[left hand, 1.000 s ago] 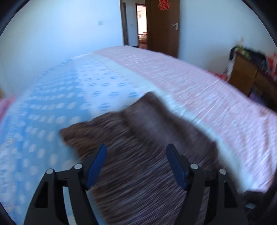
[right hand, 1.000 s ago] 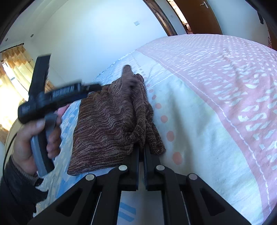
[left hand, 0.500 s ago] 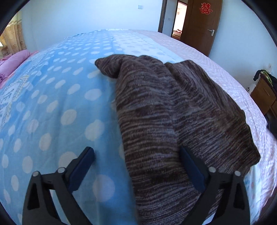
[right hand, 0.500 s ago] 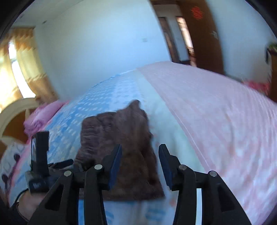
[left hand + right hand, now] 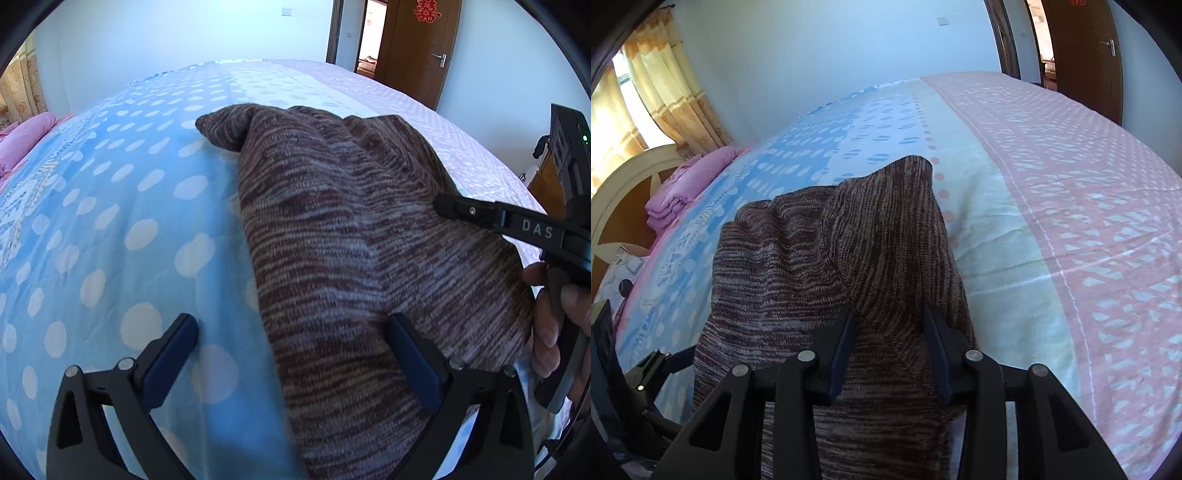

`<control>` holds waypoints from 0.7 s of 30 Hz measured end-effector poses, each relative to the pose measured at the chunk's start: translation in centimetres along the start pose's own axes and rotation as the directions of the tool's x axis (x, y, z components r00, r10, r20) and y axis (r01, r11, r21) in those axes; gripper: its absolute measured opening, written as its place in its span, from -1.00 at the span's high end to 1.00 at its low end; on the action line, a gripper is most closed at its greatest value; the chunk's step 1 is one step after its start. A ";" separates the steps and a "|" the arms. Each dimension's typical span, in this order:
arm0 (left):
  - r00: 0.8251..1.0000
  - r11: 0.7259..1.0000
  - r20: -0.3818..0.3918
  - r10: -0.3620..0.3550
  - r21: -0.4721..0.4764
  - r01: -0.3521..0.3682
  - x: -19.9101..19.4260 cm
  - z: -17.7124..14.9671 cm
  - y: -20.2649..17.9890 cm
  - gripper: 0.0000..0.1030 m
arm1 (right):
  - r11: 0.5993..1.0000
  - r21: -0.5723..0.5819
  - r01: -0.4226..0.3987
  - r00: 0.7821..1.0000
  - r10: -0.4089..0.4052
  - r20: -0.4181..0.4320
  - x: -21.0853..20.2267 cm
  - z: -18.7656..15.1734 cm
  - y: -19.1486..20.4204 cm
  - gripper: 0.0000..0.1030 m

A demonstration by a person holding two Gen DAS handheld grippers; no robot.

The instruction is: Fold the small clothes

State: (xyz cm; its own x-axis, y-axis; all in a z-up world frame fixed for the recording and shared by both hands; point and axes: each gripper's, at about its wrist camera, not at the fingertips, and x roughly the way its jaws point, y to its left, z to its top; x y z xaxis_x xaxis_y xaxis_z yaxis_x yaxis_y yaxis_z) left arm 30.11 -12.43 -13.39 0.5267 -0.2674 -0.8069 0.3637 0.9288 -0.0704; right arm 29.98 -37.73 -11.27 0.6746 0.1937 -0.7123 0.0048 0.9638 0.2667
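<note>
Bedspread (image 5: pixel 110 229) blue-dotted, pink — brown knit (image 5: pixel 351 240) atop.

- Left wrist view looks steeply down, close over the brown knit garment (image 5: pixel 351 240) on the bed (image 5: pixel 110 221).
- Right wrist view faces likewise from the garment's other side; both share garment, bed and door (image 5: pixel 1086 55).

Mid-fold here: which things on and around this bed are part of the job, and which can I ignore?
Part of the job:
- brown knit garment, lying on the bedspread
- left gripper, jaws wide open
- right gripper, jaws apart over the knit

Just lying about:
- folded pink bedding by the headboard
- curtain
- wooden door
</note>
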 end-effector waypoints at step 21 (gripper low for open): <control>0.999 0.999 0.023 -0.023 -0.031 0.024 -2.4 -4.0 -0.7 -1.00 | 0.907 -0.405 0.113 0.986 -0.154 -0.070 9.2 4.9 15.0 0.23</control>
State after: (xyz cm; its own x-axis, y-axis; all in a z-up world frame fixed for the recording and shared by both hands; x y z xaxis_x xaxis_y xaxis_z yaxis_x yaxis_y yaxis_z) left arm 25.47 -11.44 -13.77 0.5355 -0.2943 -0.7916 0.3523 0.9297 -0.1073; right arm 39.92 -22.39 -10.64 0.6122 0.0554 -0.7888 -0.2183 0.9706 -0.1012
